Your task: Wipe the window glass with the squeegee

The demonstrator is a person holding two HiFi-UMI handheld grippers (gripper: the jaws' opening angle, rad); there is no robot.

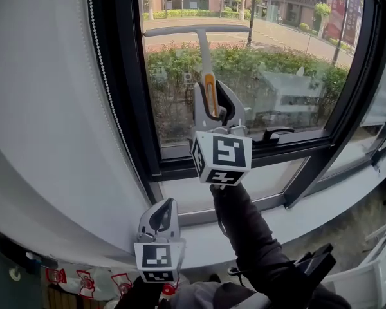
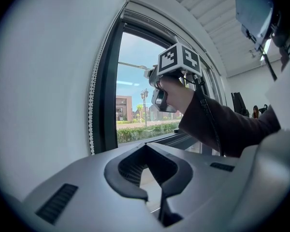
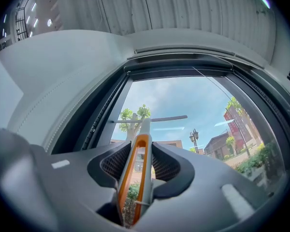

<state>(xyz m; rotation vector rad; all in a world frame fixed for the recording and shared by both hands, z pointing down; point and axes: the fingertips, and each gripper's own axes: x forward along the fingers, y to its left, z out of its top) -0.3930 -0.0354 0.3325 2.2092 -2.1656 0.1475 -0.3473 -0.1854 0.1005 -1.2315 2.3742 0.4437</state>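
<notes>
The squeegee [image 1: 206,56] is seen upright at the upper middle of the head view, its orange-lined handle clamped between the fingers of the right gripper [image 1: 212,98] and its blade seemingly laid level on the window glass [image 1: 289,56]. The blade is best pressed evenly and drawn straight down without tilting. The left gripper [image 1: 162,219], fingers together on nothing, is held low at lower left.

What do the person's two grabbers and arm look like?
The left gripper and right gripper are light grey with black jaws. A white cube with black square markers sits on each. The right arm wears a dark sleeve, with a thin black cable along it.
</notes>
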